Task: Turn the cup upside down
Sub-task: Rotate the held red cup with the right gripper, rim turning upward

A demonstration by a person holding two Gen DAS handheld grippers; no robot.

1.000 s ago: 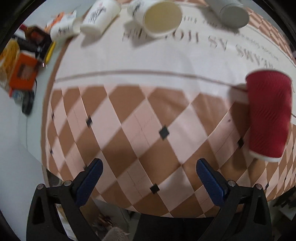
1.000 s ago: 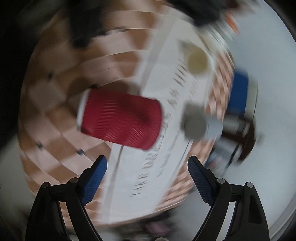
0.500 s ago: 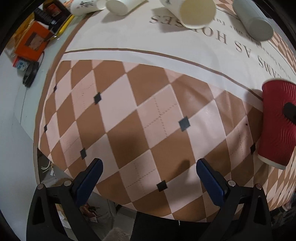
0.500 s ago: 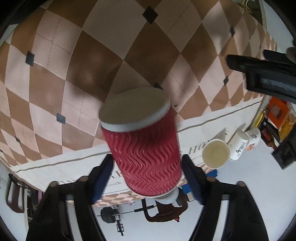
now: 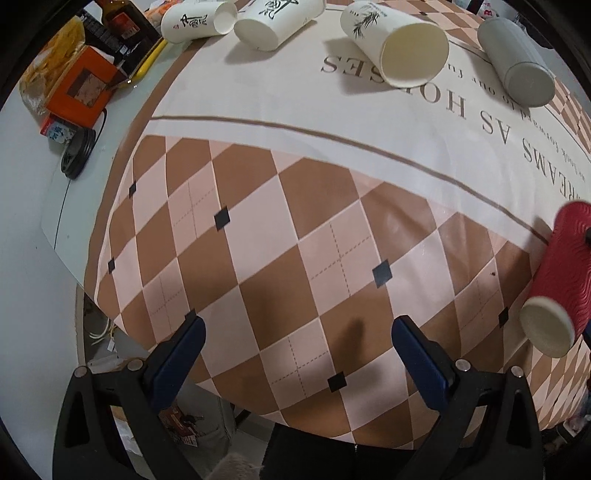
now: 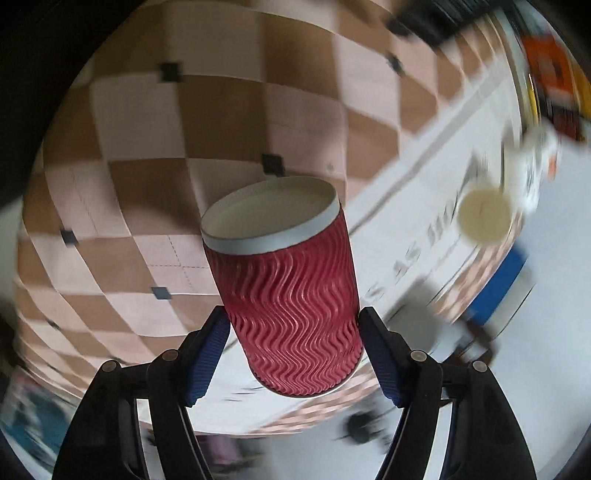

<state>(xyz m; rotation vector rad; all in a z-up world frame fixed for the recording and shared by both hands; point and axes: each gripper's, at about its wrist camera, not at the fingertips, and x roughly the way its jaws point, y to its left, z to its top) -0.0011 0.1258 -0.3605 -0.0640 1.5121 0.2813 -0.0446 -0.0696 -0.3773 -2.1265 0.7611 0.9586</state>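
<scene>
Right gripper (image 6: 291,350): jaws pinching the red ribbed paper cup (image 6: 291,295).
Left gripper (image 5: 295,349): jaws spread, idle.
Advice: roll slowly toward six o'clock; keep the pinch light.

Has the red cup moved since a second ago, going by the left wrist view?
Yes. The red cup, then lying on the checkered cloth, is now lifted and tilted in the right tongs, its white rim swung toward the cloth's near edge.

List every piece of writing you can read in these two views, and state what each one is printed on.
"AS HORSES", large letters, upside down on the tablecloth.
"REAMS", cut off by the frame edge, on the same tablecloth line.
Smaller line under those letters: too small to read.
Brush characters on the white paper cups: unreadable.
Labels on the boxes: unreadable.
Red cup: no writing.
</scene>
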